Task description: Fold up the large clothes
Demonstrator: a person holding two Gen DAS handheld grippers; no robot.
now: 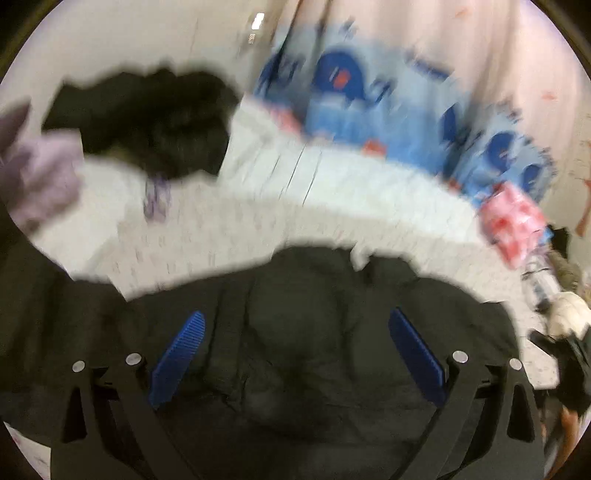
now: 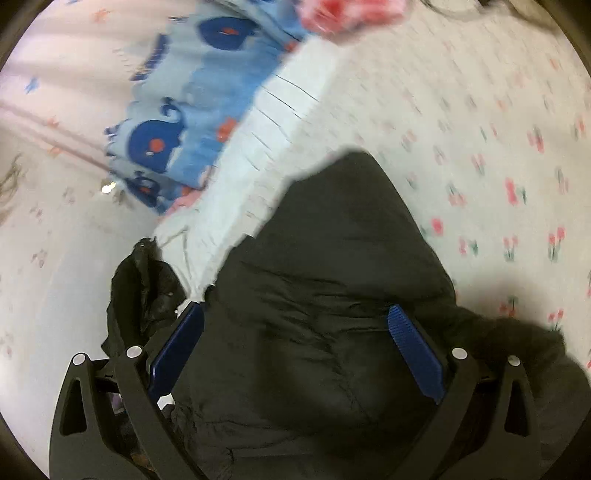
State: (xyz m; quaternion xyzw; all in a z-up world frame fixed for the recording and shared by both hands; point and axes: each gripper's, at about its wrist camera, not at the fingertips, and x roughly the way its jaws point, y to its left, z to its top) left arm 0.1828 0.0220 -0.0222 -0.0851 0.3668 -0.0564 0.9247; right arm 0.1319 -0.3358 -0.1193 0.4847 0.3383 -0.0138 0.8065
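Observation:
A black puffy jacket (image 1: 303,369) lies on a white flowered bedsheet (image 1: 258,218), blurred by motion. My left gripper (image 1: 295,317) hovers over it, its blue pads wide apart and not pinching any cloth. In the right wrist view the same jacket (image 2: 332,240) runs up to a pointed end on the bedsheet (image 2: 498,129). My right gripper (image 2: 295,310) stands open over it, pads to either side of the cloth and not pressing on it. A crumpled black part (image 2: 144,288) hangs off to the left of the left pad.
Another black garment (image 1: 155,118) and a lilac cloth (image 1: 40,173) lie at the far left of the bed. A blue whale-print blanket (image 1: 369,96) (image 2: 192,103) sits along the bed's far edge, with a pink-red bundle (image 1: 513,221) (image 2: 343,11) beside it.

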